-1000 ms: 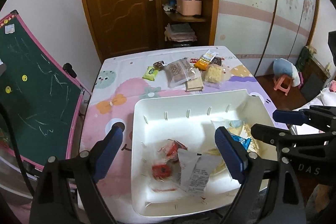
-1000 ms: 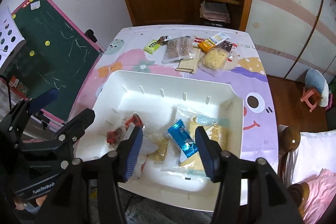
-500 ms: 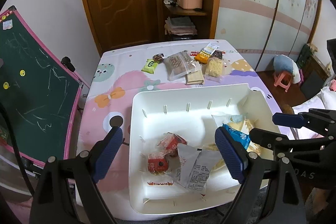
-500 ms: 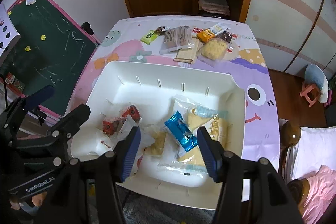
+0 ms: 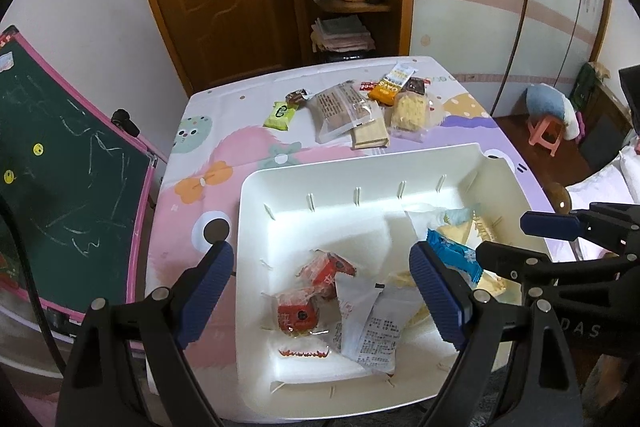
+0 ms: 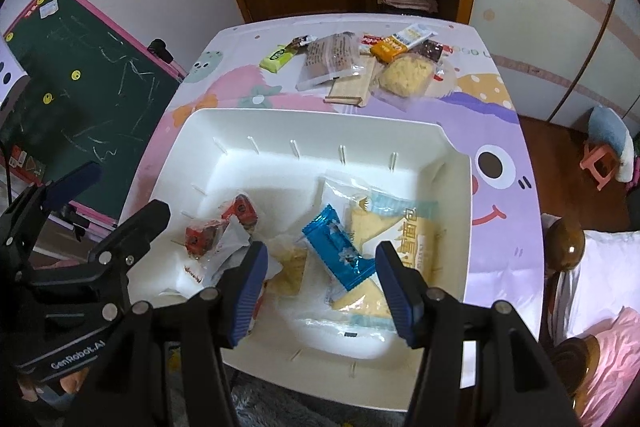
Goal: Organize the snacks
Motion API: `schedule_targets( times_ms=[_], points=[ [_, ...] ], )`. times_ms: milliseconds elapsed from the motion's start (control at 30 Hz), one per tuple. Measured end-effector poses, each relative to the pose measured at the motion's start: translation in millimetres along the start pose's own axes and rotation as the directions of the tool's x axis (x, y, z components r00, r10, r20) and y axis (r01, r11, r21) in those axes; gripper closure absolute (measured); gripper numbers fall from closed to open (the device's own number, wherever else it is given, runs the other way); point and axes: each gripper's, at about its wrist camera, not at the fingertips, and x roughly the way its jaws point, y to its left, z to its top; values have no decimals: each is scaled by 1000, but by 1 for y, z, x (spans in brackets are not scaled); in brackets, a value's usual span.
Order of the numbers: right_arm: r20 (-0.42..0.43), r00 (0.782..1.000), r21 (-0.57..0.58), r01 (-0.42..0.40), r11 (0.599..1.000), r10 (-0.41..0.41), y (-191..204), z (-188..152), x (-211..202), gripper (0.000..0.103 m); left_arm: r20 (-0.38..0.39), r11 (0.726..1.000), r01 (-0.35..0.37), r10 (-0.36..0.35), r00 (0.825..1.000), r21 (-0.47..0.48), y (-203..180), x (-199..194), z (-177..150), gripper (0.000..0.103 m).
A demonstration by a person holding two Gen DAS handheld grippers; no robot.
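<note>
a: left gripper (image 5: 322,293) spread wide, gripping nothing, hanging above the near left part of the white bin (image 5: 360,167). right gripper (image 6: 320,281) also well parted, empty, hanging over the bin's near right side.

b: already in the bin: two red packets (image 6: 222,225), a white sachet (image 5: 372,323), a blue wrapper (image 6: 338,249) lying across a big cake pouch (image 6: 400,243).

a: still out on the cartoon tablecloth (image 5: 200,195), well apart from the bin at the far edge: green packet (image 5: 280,113), clear-wrapped brown cake (image 5: 340,109), flat cracker pack (image 5: 370,137), yellow crumbly cake (image 5: 410,109), orange bar (image 5: 390,89), small dark packets too tiny to read.

b: probably all light. film slick and crinkly, likely to slip under a shallow pinch.

a: best taken across the short width, near the middle, for the green packet and orange bar.

b: yellow cake looks soft and crumbly; gentler squeeze, or a pinch on the sealed end flap.

a: brown cake overlaps the cracker pack, so top one first.
</note>
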Motion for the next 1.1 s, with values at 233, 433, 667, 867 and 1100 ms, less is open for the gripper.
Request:
schedule_targets(
  times_ms=[233,433,667,867,1100],
  points=[
    [31,999,8,8,1000,-8,-18,19,-4,46,2,1000,-9,9,1000,30,-5,-2,31,14],
    [119,993,20,18,1000,-20,-42,69,-33,46,51,998,15,-18,999,61,-2,-22,98,14],
    [246,965,54,76,996,-87,-75,143,-87,46,167,993,-50,31,986,111,-9,-53,189,14],
    [298,946,98,101,990,-126,-100,206,-115,46,173,996,-53,41,984,66,-10,-45,265,14],
    [223,958,91,163,982,-180,-113,255,-58,27,74,993,-117,116,991,13,-4,50,315,14]
  ],
)
